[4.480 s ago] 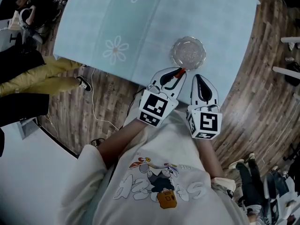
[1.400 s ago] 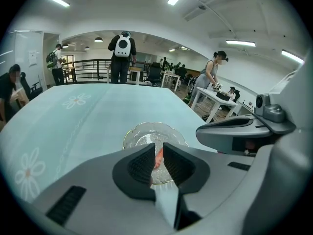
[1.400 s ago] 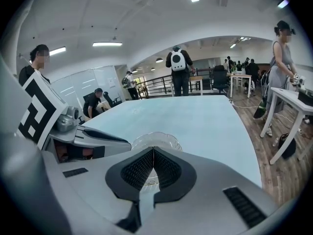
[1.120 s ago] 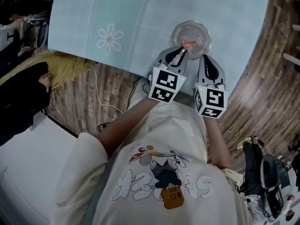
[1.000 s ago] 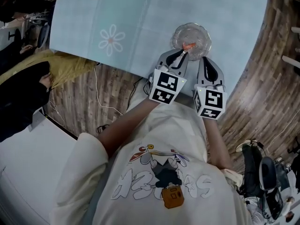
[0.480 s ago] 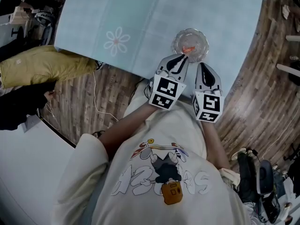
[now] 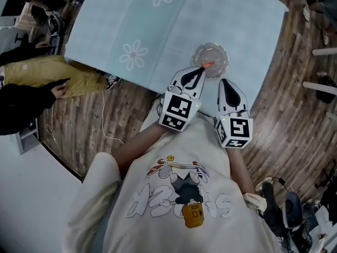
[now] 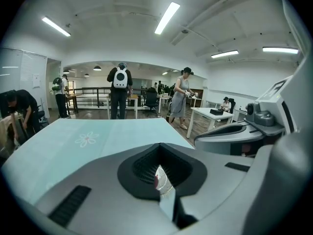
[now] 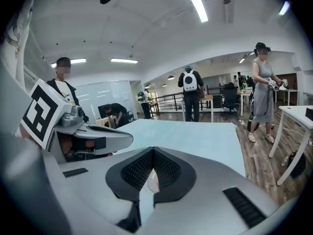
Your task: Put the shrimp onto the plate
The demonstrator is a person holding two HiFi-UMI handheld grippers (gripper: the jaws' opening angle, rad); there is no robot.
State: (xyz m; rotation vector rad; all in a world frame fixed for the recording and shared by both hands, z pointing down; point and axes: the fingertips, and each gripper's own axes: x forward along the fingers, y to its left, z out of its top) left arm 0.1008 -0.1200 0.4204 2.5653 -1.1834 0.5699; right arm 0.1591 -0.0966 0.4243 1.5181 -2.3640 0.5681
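The orange shrimp (image 7: 209, 64) lies in the clear glass plate (image 7: 215, 51), on the side nearest the person. The plate sits near the front edge of the pale blue table (image 7: 210, 15), which is printed with white daisies (image 7: 134, 55). The left gripper (image 7: 200, 69) points at the plate's near rim, just beside the shrimp, its jaws drawn together on nothing. The right gripper (image 7: 226, 81) hovers beside it, short of the plate, jaws likewise closed and empty. Wooden floor (image 7: 287, 115) surrounds the table
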